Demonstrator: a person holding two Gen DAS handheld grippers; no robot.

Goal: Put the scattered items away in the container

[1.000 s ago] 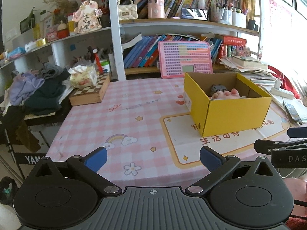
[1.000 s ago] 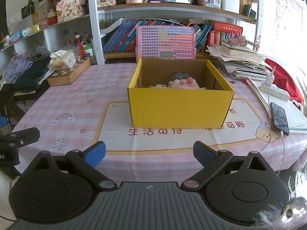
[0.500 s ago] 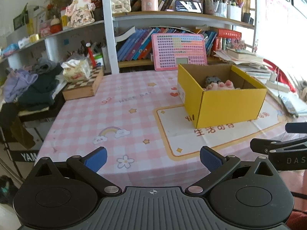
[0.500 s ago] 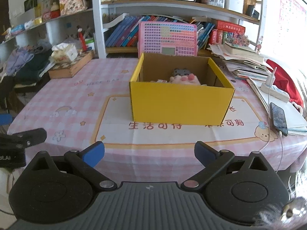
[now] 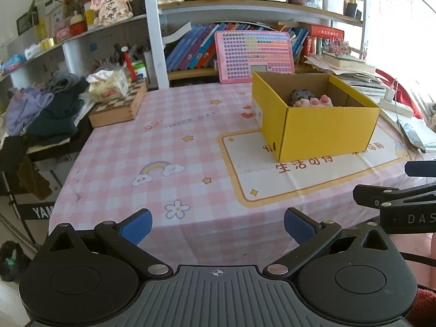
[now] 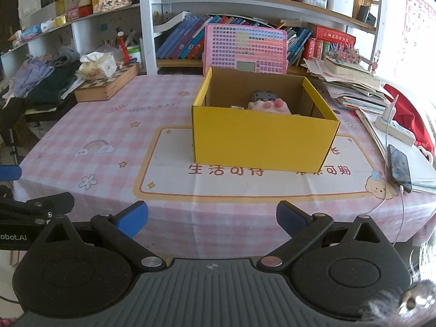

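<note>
A yellow cardboard box (image 5: 327, 128) (image 6: 261, 141) stands on the pink checked tablecloth (image 5: 163, 147) (image 6: 109, 125). Inside it lie a pink paw-shaped toy (image 6: 269, 106) (image 5: 313, 101) and a grey item (image 6: 262, 96) (image 5: 301, 94) behind it. My left gripper (image 5: 216, 226) is open and empty, held off the table's near edge, left of the box. My right gripper (image 6: 212, 219) is open and empty, off the near edge in front of the box. Each gripper shows at the side of the other's view.
A wooden chessboard box (image 5: 117, 106) with a tissue pack (image 5: 107, 84) sits at the far left. A pink toy laptop (image 5: 254, 55) stands behind the box. A phone on a cable (image 6: 399, 167), a power strip (image 6: 393, 132) and stacked papers (image 6: 351, 90) lie to the right. Shelves stand behind.
Both grippers have pulled back from the table and risen a little; the box looks farther away. Both stay open and empty.
</note>
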